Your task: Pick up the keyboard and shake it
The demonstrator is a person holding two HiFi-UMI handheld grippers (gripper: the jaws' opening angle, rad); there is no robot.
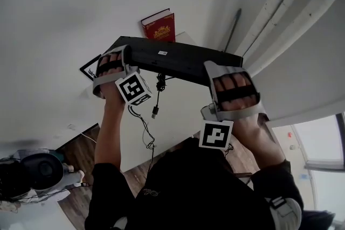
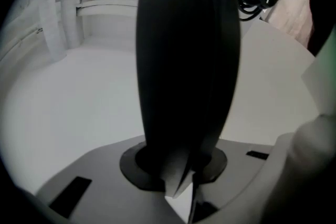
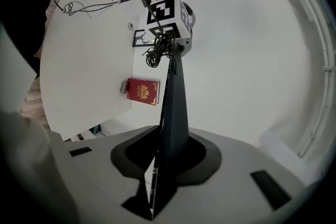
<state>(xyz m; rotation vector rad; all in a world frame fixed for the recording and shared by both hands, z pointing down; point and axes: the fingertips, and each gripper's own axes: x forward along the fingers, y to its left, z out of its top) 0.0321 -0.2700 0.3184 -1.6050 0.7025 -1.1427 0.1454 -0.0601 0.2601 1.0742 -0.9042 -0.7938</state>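
The black keyboard (image 1: 178, 59) hangs in the air above the white table (image 1: 178, 110), its underside with a small label turned toward me. My left gripper (image 1: 123, 57) is shut on its left end and my right gripper (image 1: 214, 71) is shut on its right end. In the left gripper view the keyboard (image 2: 186, 60) runs end-on out of the left gripper (image 2: 181, 165). The right gripper view shows the keyboard (image 3: 173, 107) as a thin edge rising from the right gripper (image 3: 163, 160). Its cable (image 1: 148, 121) dangles from a coil (image 3: 160, 50) down to the table.
A red book (image 1: 159, 27) lies on the table's far part, also visible in the right gripper view (image 3: 143, 91). A small black-framed card (image 1: 89, 70) sits at the table's left edge. Wooden floor (image 1: 81, 153) and a dark round device (image 1: 38, 169) lie below left.
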